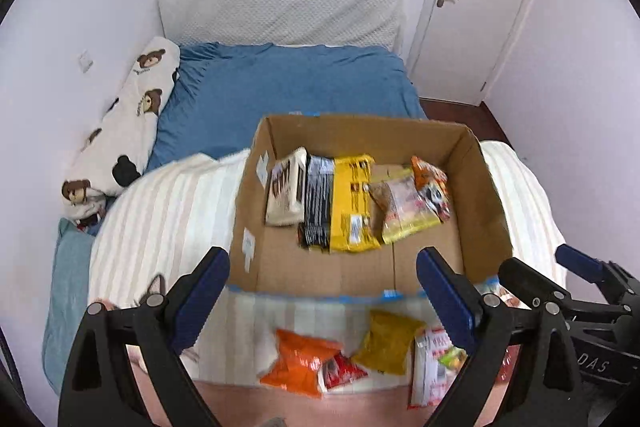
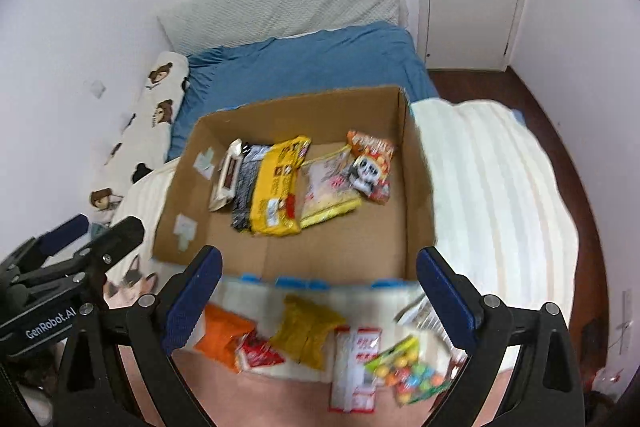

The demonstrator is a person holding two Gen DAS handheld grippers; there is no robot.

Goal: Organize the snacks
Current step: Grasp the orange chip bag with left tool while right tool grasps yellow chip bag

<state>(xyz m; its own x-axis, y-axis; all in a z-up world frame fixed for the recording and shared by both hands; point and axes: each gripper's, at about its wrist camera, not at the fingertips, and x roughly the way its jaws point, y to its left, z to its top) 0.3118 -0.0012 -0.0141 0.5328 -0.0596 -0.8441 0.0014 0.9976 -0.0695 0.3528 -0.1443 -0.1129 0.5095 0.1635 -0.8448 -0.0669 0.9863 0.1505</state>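
Note:
An open cardboard box [image 1: 484, 195] [image 2: 416, 187] sits on a striped blanket and holds several snack packs: a cream box [image 1: 285, 193], a black pack [image 1: 318, 203], a yellow pack [image 1: 352, 203] [image 2: 276, 187] and an orange panda bag [image 1: 432, 187] [image 2: 370, 167]. In front of the box lie loose snacks: an orange bag [image 1: 298, 359] [image 2: 224, 337], a small red pack [image 2: 258, 351], a yellow bag [image 1: 386, 341] [image 2: 306, 331], a white-red pack [image 2: 356, 371] and a colourful candy bag [image 2: 412, 371]. My left gripper [image 1: 322, 293] is open above them with nothing between its fingers. My right gripper [image 2: 318, 291] is open too, holding nothing.
The blanket [image 2: 492, 195] covers the near part of a bed with a blue sheet [image 1: 288, 87]. A bear-print pillow [image 1: 128, 131] lies along the left wall. A white door [image 1: 476, 3] and dark wooden floor [image 2: 560, 115] are at the right.

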